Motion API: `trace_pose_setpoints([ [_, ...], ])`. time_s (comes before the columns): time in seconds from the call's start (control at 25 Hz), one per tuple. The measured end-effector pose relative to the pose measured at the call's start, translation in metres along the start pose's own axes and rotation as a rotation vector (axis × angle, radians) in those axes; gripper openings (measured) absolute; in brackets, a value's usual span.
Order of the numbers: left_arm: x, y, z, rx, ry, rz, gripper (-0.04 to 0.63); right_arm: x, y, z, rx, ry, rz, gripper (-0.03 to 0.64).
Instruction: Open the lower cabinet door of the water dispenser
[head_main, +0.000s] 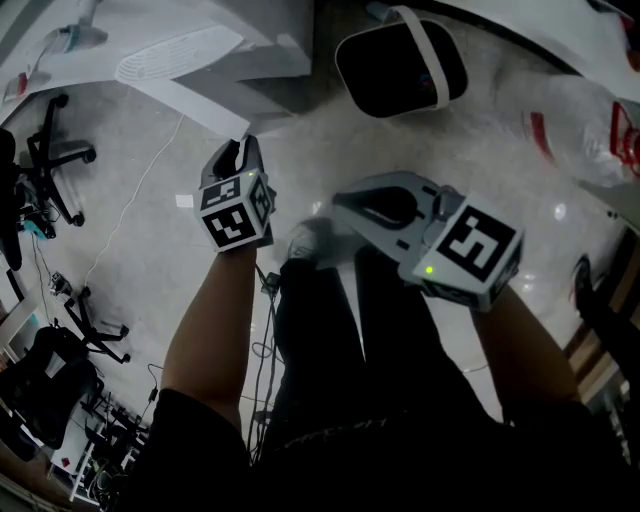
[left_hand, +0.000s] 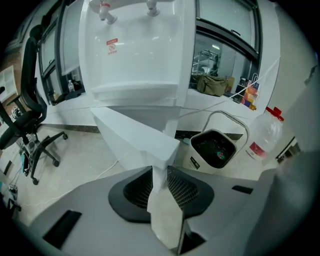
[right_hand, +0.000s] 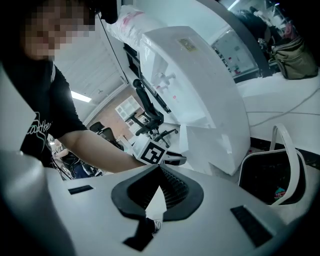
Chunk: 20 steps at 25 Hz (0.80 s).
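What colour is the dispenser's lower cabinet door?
The door is plain white, clearest in the left gripper view.

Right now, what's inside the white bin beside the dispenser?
The bin is dark inside, with one small colourful scrap at the bottom; its near wall covers the rest.

Bin (left_hand: 215, 150) stands right of the dispenser (left_hand: 135, 50), chair (left_hand: 20, 127) left.

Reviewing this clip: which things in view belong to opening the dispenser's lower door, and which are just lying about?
Job in hand: water dispenser; lower cabinet door, partly open; left gripper, jaws closed on the door's edge.

Lying about: white bin; water bottle; office chair; right gripper, empty, jaws together.
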<state>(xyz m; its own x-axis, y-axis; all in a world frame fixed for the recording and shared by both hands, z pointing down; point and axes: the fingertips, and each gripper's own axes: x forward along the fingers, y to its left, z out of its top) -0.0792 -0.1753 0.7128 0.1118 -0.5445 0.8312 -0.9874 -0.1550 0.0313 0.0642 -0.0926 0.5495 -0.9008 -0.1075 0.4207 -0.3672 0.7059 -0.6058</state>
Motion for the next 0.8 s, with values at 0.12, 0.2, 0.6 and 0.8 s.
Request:
trace_pose_setpoints([
  [0.12, -0.005, 0.006, -0.007, -0.008, 0.006, 0.009, 0.090, 0.005, 0.007, -0.001, -0.015, 0.014, 0.018, 0.012],
  [0.2, -0.008, 0.009, -0.012, -0.030, 0.008, 0.014, 0.080, 0.009, 0.011, -0.002, -0.023, 0.024, 0.028, 0.012],
  [0.6, -0.023, 0.033, -0.032, -0.017, 0.022, -0.002, 0.072, 0.025, 0.030, -0.008, -0.043, 0.053, 0.024, 0.012],
  [0.8, -0.032, 0.051, -0.044, 0.004, 0.040, -0.008, 0.071, 0.038, 0.045, -0.005, -0.047, 0.055, 0.019, 0.012],
])
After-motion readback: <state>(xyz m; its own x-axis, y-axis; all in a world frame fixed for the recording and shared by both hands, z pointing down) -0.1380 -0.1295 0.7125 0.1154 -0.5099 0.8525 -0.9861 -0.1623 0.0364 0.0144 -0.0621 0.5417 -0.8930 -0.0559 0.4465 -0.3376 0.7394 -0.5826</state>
